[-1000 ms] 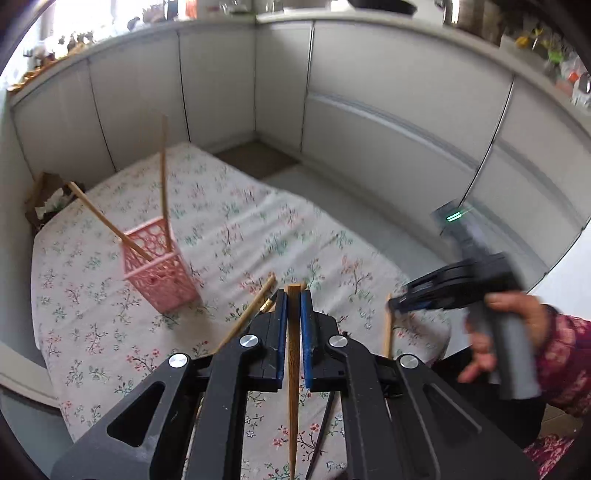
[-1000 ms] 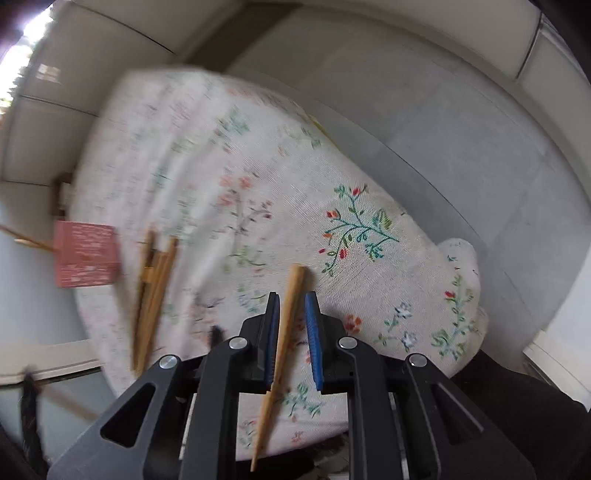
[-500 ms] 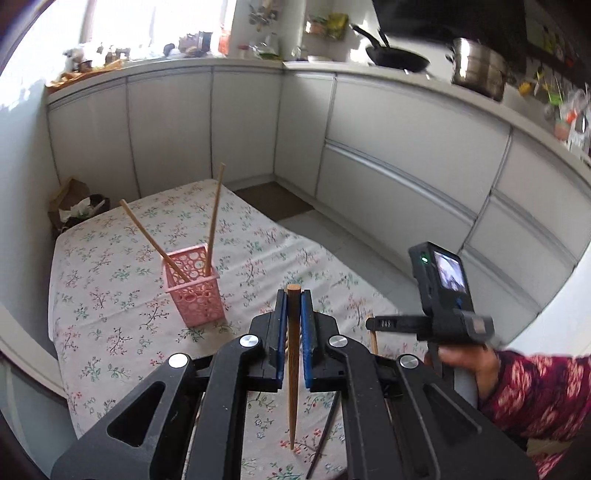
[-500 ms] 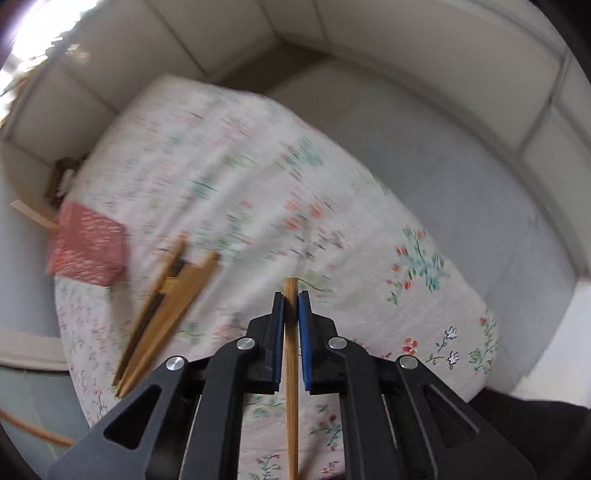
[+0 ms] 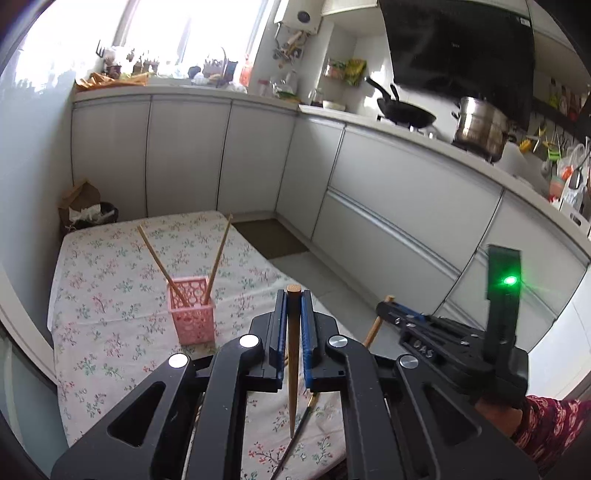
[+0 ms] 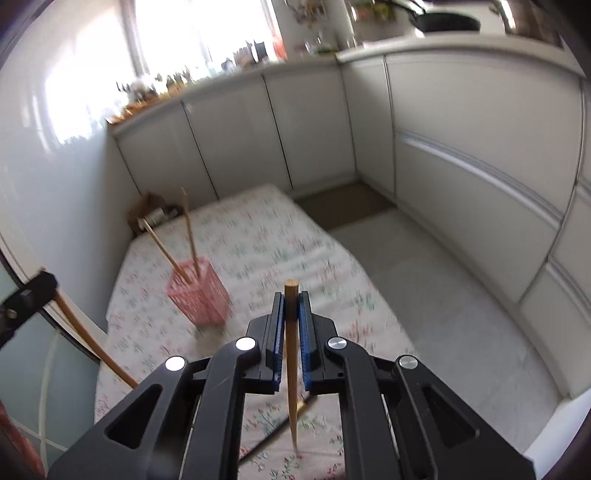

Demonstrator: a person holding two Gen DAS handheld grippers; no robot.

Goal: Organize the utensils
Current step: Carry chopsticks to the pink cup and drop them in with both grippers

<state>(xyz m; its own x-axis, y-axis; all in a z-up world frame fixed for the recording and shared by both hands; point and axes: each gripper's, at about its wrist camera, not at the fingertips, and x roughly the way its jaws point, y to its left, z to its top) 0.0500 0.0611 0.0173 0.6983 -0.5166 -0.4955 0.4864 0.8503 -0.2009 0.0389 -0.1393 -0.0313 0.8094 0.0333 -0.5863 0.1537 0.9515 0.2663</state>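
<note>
Two wooden chopsticks lean apart in pink basket; others clamped.

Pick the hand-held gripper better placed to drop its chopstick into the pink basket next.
Probably left. Both the left hand-held gripper and the right hand-held gripper clamp a chopstick, but the pink basket looks nearer the left's fingertips; the right would reach across, by my estimate.

Bright window glare, fisheye-bent edges (right view motion-blurred)
</note>
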